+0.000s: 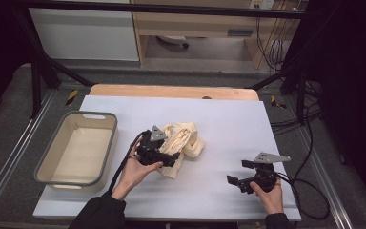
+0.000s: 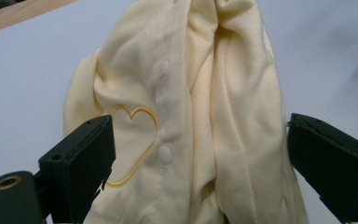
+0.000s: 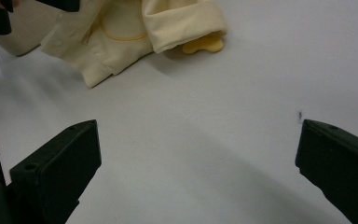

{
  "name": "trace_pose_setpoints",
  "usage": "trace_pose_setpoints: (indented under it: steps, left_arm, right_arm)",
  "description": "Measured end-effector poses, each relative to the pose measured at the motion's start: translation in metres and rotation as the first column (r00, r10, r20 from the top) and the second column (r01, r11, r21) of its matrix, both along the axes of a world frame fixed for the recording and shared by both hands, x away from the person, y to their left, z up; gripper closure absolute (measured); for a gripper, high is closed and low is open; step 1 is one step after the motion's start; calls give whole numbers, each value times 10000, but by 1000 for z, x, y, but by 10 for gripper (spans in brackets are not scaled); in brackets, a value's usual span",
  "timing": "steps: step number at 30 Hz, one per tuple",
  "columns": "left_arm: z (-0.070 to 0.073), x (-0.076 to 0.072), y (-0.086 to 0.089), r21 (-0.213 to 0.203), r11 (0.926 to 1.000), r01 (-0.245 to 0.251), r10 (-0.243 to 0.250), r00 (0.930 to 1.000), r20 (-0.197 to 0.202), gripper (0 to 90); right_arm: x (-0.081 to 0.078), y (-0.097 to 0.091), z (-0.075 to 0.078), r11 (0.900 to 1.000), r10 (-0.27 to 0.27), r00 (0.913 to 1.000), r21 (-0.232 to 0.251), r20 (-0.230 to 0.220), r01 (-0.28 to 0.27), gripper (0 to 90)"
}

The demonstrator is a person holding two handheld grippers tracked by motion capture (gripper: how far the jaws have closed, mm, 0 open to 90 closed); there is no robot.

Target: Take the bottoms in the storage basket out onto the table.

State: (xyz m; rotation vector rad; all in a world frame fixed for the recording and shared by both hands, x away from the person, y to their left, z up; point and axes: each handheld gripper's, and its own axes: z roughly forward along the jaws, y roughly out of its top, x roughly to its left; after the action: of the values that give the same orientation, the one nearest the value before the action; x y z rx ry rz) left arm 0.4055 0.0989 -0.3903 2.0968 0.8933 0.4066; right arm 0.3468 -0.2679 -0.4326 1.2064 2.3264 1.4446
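A pale yellow garment (image 1: pixel 185 139) lies crumpled near the middle of the white table sheet (image 1: pixel 233 119). It has snap buttons and an outlined heart (image 2: pixel 135 140) on its front. My left gripper (image 1: pixel 174 160) reaches into its near side. In the left gripper view the garment (image 2: pixel 191 107) hangs loosely between the wide-apart jaws of that gripper (image 2: pixel 200 163), which stands open. My right gripper (image 1: pixel 238 171) rests at the front right, open over bare sheet (image 3: pixel 198 158). In the right gripper view the garment (image 3: pixel 121 32) lies farther off, with a cuff and a small yellow tab showing.
A grey-rimmed tub (image 1: pixel 106 157) with a cream inside stands at the table's left, empty. Black frame legs and cables run along the floor at the back and right. The wooden table edge (image 1: pixel 171 90) shows behind the sheet.
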Motion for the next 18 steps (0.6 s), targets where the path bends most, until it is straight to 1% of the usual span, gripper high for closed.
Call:
trace_pose_setpoints:
  steps: [5,10,18]
  left_arm:
    - [4,-3,4,-52,10000,2,-2,10000,36,78]
    - [8,-5,8,-218,9998,36,-34,10000,65,78]
    - [13,-10,17,-181,9998,63,-59,9998,200,78]
  right_arm:
    - [0,0,0,10000,1,10000,-3,5,-1,5]
    - [0,0,0,10000,-1,10000,0,-2,1,5]
    - [0,0,0,10000,-20,10000,-4,-5,20,5]
